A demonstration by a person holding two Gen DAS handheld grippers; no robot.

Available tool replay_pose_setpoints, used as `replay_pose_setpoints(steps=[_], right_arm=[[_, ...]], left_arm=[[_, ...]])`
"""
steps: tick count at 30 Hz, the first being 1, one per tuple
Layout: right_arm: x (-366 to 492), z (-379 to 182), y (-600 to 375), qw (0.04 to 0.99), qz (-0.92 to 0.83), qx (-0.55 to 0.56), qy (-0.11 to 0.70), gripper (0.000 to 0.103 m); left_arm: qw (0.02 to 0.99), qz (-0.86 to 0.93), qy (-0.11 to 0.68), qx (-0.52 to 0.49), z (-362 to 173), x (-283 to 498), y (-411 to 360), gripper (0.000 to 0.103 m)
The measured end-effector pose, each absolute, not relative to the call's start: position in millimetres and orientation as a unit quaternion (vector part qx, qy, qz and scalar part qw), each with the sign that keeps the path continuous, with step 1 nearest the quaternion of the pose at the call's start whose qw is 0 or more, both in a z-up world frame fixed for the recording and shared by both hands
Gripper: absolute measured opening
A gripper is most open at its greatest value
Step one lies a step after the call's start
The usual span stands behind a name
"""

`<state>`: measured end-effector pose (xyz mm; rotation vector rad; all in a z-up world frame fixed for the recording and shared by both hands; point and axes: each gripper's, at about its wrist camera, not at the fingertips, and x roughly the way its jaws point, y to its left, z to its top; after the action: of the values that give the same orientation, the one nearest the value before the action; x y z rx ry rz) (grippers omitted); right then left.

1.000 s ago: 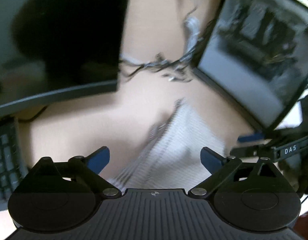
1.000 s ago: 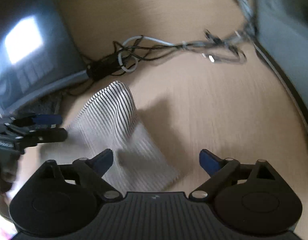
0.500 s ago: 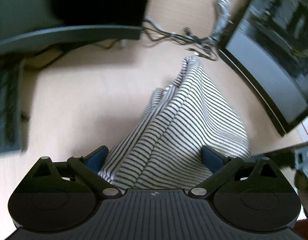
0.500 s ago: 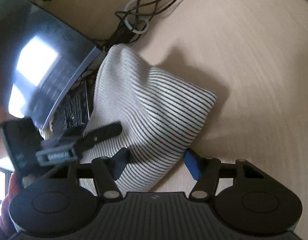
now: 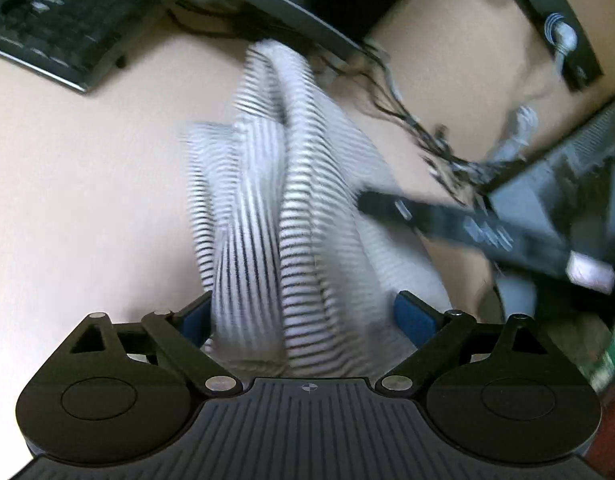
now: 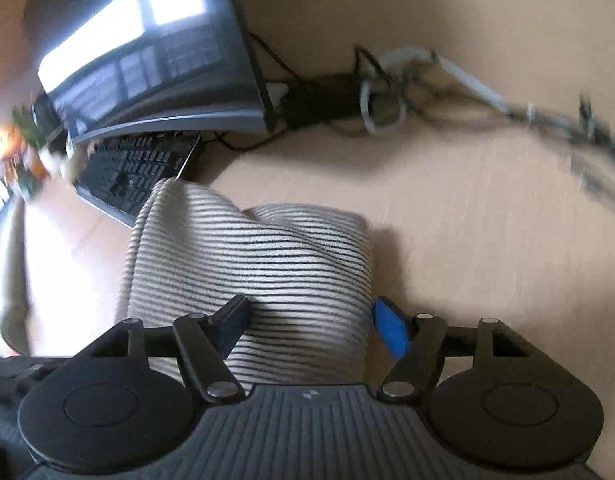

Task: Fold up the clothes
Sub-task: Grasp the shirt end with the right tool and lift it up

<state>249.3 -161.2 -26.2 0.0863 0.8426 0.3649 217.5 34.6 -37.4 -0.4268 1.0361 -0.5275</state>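
Left gripper (image 5: 303,316): jaws wide, closing slightly, striped garment (image 5: 283,208) bunched between them, no pinch evident; likely placed to gather it. Right gripper (image 6: 313,324): jaws partway, opening; same cloth fills the gap, right pad clear of it. Garment extends ahead of both toward keyboard (image 6: 135,168).

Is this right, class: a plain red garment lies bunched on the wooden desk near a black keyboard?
Not quite: the garment is white with thin dark stripes, not plain red, as the right wrist view shows. It does lie bunched on the wooden desk near the black keyboard.
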Motion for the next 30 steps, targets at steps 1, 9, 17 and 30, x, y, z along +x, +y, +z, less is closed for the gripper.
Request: replay_pose_setpoints(steps=[1, 9, 17, 30], right_arm=[[246.8, -19.8, -162.8, 0.902, 0.174, 0.021, 0.394, 0.071], [188.4, 16.8, -173.0, 0.929, 0.19, -0.035, 0.316, 0.085], [133.2, 15.0, -152.2, 0.952, 0.149, -0.078, 0.256, 0.082], [117.3, -40.2, -65.6, 0.913, 0.202, -0.249, 0.254, 0.084]], left_arm=[[0.809, -0.259, 0.489, -0.198, -37.3, 214.1, 30.7, 0.095], [0.848, -0.213, 0.463, -0.145, -13.6, 205.1, 36.2, 0.096], [0.891, -0.169, 0.417, -0.061, 8.2, 187.6, 51.2, 0.093], [0.888, -0.117, 0.43, -0.111, -0.2, 187.3, 104.8, 0.093]])
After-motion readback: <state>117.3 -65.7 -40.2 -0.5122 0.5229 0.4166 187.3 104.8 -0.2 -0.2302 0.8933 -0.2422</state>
